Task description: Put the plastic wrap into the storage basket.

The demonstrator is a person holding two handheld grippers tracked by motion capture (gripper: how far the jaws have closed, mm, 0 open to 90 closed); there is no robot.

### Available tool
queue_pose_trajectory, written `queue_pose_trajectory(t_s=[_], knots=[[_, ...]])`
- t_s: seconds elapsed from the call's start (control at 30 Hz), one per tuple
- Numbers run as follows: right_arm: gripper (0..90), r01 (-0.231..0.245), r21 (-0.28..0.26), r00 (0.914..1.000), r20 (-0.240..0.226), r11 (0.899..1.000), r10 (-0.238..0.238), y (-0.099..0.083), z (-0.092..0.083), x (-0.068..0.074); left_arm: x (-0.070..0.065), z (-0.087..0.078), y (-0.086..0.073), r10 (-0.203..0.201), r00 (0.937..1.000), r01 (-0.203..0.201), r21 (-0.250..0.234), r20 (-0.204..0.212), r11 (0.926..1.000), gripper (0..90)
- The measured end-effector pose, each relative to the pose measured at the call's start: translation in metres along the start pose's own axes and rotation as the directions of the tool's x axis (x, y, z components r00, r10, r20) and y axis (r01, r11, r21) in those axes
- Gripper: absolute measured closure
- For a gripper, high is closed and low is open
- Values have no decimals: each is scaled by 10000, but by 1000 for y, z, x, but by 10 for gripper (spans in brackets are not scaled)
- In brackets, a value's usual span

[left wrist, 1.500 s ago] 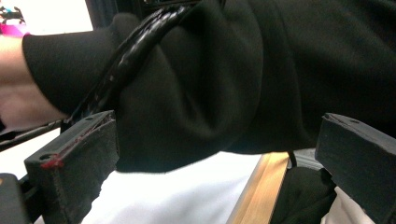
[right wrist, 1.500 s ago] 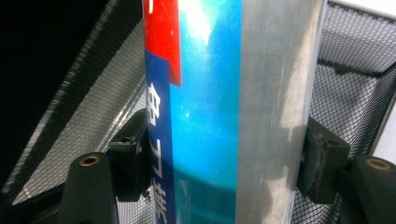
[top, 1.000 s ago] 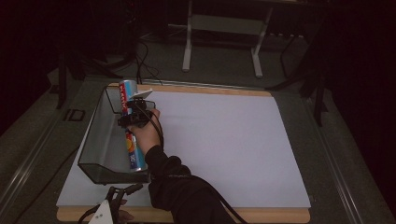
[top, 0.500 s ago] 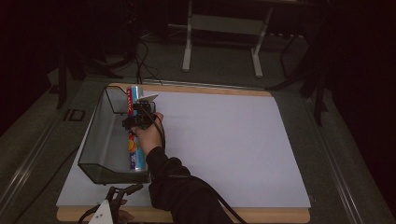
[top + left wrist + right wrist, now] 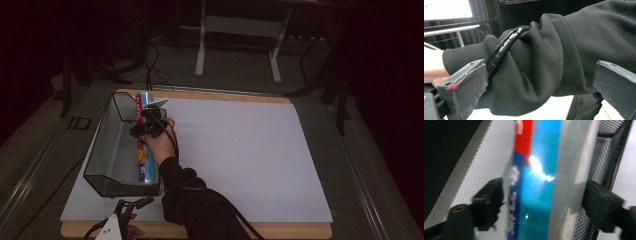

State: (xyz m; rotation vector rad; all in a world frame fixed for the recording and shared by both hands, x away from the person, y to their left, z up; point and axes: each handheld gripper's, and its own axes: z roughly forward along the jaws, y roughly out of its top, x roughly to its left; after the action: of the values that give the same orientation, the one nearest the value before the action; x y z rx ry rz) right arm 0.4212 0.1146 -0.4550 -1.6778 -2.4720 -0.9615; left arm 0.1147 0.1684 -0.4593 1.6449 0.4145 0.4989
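- Reaching into the mesh bin [image 5: 107, 150] at the left of the worktop [image 5: 250, 150], the right tongs [image 5: 146, 129] sit over a long box [image 5: 145, 150] that lies along the bin's right wall.
- From the right gripper view, the box [image 5: 541, 182] runs between the two black jaws; both jaws look pressed to its sides, though blur makes the contact hard to confirm, so the tongs appear clenched on the box.
- Its face is blue with a red patch toward the far end, a silver strip along one edge and white lettering too blurred to read.
- Black mesh [image 5: 469, 157] of the bin shows on both sides of the box, with the pale sheet under it.
- From the high view, the box's far end stands at the bin's far rim, tilted up, and its near end rests close to the bin's near wall.
- A hand [image 5: 159, 142] holds the right tongs, with a dark sleeve [image 5: 195, 200] coming in from the bottom edge.
- The left tongs [image 5: 125, 212] lie low at the near edge of the worktop, just beside the sleeve.
- From the left gripper view, its jaws stand wide apart, released, with nothing between them but the sleeve [image 5: 544, 57] beyond; a black cable [image 5: 504, 47] runs over the cuff.
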Motion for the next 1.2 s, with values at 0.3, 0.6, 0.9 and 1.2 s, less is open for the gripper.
queue_pose_trajectory(t_s=[0.3,0.6,0.9,1.2], knots=[[144,1113,-228,9935,-220,9935,-1118,2,-25,-2,-1,1,0,13,10000,-13,24,26,10000,6],[132,2377,-1043,9692,-411,9657,-2430,-5,-53,-11,0,3,-1,-25,10000,25,97,30,9999,6],[126,2537,-1328,9597,-891,9581,-2665,-13,-69,-38,1,5,-2,-74,10000,74,201,-11,9998,6],[126,2480,-1594,9596,-952,9555,-2650,-26,-87,-66,1,7,-3,-87,10000,88,304,-46,9995,6]])
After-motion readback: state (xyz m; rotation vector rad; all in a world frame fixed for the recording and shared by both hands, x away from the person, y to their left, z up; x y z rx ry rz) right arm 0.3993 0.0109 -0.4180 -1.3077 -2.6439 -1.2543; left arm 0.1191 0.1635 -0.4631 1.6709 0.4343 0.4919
